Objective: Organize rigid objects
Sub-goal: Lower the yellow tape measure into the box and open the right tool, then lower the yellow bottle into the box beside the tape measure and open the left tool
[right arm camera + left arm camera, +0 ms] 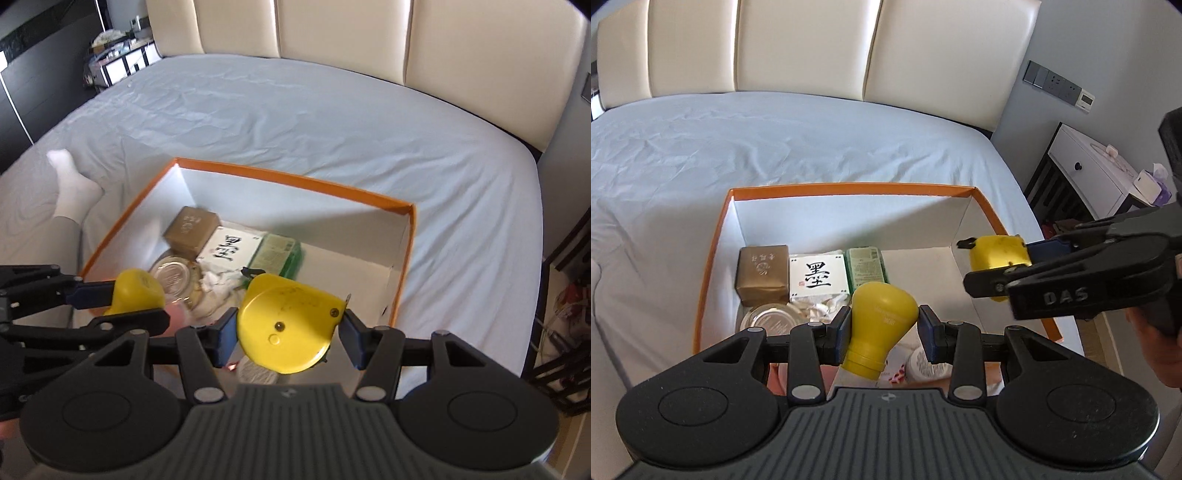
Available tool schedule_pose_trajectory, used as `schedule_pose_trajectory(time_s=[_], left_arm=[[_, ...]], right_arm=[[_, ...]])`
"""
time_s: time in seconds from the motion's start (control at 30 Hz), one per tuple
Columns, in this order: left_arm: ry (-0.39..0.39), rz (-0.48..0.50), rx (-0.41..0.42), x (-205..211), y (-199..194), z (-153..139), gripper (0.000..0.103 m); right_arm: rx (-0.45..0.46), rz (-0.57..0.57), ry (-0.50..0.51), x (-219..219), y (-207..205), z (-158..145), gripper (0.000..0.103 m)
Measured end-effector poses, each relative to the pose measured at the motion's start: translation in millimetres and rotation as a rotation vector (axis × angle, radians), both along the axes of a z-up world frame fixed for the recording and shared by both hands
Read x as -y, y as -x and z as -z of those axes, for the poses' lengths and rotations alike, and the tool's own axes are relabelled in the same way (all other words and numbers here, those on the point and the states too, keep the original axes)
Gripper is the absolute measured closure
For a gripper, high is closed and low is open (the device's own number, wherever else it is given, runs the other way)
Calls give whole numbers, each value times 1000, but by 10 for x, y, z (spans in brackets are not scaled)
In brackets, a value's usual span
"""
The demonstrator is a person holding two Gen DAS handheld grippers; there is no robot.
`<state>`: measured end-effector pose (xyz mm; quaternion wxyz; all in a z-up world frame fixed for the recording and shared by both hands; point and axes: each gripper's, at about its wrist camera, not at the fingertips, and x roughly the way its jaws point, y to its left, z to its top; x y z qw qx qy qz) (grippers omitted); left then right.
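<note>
So here we've got both claws loaded up over the orange box (982, 206) sitting on the bed (812, 140). Our left claw (882, 326) is clenched on a yellow bulb-shaped bottle (882, 306), pads squeezing its fat end with the neck pointing back toward the camera, which looks like a sensible grab since the wide part gives the pads something to bite on. Our right claw (286, 328) is clamped on a yellow tape measure (288, 325), flat face toward the lens, gripped across its edges; in the left view it comes in from the right side of the frame, over the box's right wall. Inside the box, the stuff is packed toward the left: a brown box (762, 271), a white box with black lettering (817, 277) and a green packet (866, 266) in a neat row, with a round tin lid (774, 317) and some crumpled paper (822, 306) lower in the frame. We reckon that row is why the whole right half of the box floor is bare, and that's the obvious landing spot for both yellow things. Room-wise it looks decent: walls are fairly tall, so we'd come in from above rather than sideways. The two claws are close together, so we'd guess going one at a time avoids a bump. Bed around the box is wide open, apart from a leg in a white sock (72, 184) at the left of the right view.
</note>
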<state>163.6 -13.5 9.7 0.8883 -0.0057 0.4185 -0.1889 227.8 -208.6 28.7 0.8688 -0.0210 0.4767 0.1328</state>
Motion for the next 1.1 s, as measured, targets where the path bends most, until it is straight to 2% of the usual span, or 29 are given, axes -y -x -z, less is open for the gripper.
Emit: schedule_pose_trajectory(time_s=[0.3,0.4,0.57,0.73,0.87,1.1], left_arm=[[-32,-54,-72,-15,-435,205,60],[-33,-52,-87,-10,-506,266,60],[-26,-55,-111,20,-576,370,60],[-33,-58,-120,36,-599,412,60],[-38,-58,-123,52,-602,404,60],[-43,-46,-125,96,-539,346,60]], right_arm=[[-88,-221,172,-369,-494,579,45],[-103,-247,235,-415,-602,779,45],[-93,-211,307,-405,-838,977,45],[-138,-150,241,-320,-1022,1028,45],[-158,-131,242,-307,-1088,1072,46],[-112,-149,232,-277,-1004,963,43]])
